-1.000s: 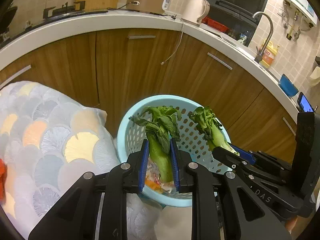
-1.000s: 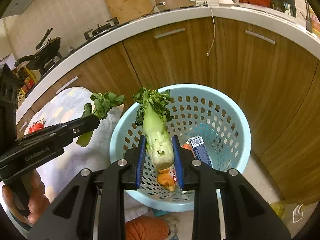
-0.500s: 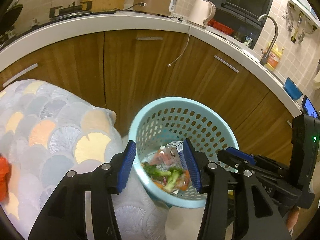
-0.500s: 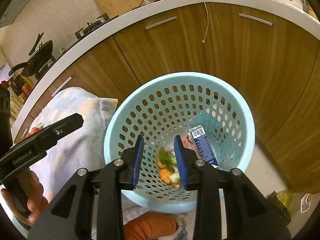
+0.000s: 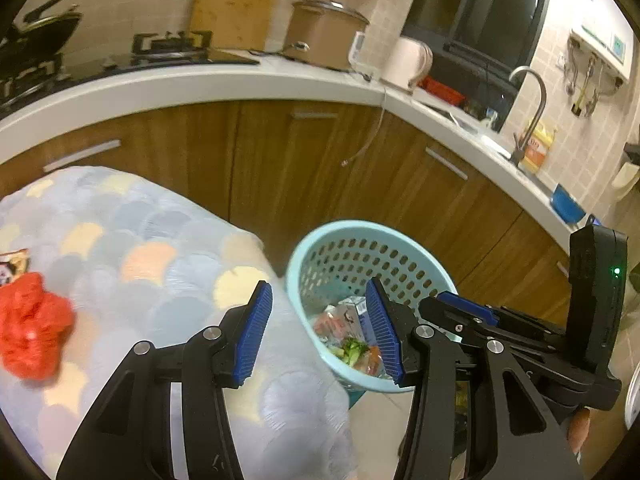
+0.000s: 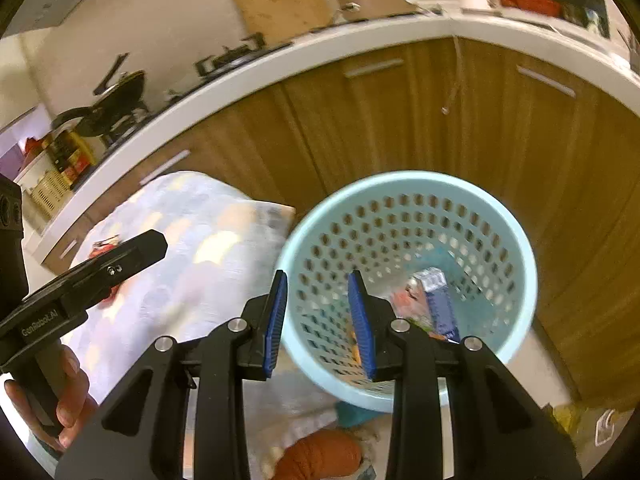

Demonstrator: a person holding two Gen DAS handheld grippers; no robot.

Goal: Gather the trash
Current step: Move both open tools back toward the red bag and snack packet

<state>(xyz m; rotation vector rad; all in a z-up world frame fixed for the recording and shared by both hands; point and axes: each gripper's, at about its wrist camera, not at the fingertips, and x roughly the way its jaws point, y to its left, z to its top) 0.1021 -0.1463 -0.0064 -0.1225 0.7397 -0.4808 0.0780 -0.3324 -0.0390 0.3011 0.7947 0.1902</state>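
Basket (image 6: 404, 196): pale blue plastic, perforated wall, smooth, slight sheen. Both grippers: matt black plastic arms, ribbed blue rubbery pads (image 5: 252, 328), shiny metal screw heads. Cover (image 5: 132, 248) beside basket: soft cloth, matt, scallop print. Red lump (image 5: 32, 332) on it: crinkly, looks like thin plastic, blurred. Carton (image 6: 438, 300) in basket: printed card, somewhat glossy. Cabinets (image 5: 280, 160): wood-grain, satin finish, brushed metal handles. Countertop (image 5: 200, 84): white, smooth, glossy. Cutting board (image 5: 236, 4): bare wood, matt. Tap (image 5: 532, 108): polished metal. Wall (image 5: 576, 92): glazed tile. Cooker (image 5: 324, 32): tan body, metal lid.
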